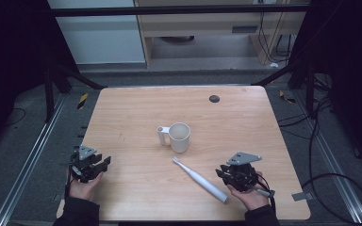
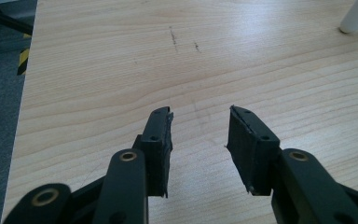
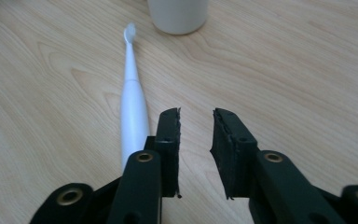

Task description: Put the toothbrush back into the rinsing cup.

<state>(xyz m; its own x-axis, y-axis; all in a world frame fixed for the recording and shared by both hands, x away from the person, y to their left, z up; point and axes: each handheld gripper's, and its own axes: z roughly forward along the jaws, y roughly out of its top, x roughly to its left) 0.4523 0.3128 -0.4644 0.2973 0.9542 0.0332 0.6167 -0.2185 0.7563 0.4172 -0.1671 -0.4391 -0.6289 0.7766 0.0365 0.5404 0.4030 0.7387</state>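
Seen from above: white electric toothbrush [image 1: 199, 179] lying flat and diagonal on the wooden desk [image 1: 136, 108], brush head toward a white mug [image 1: 179, 137], handle end near the front edge. Mug upright at mid-desk, handle to the left, just beyond the brush head and apart from it. Right gripper [image 1: 235, 175] held just beside the toothbrush's handle end, jaws parted a little, nothing between them. In the right gripper view, toothbrush [image 3: 133, 108] just left of the left jaw, mug base [image 3: 179, 15] ahead. Left gripper [image 1: 92, 165] near the desk's left front corner, well apart from toothbrush and mug, jaws open and empty over bare wood [image 2: 121, 70].
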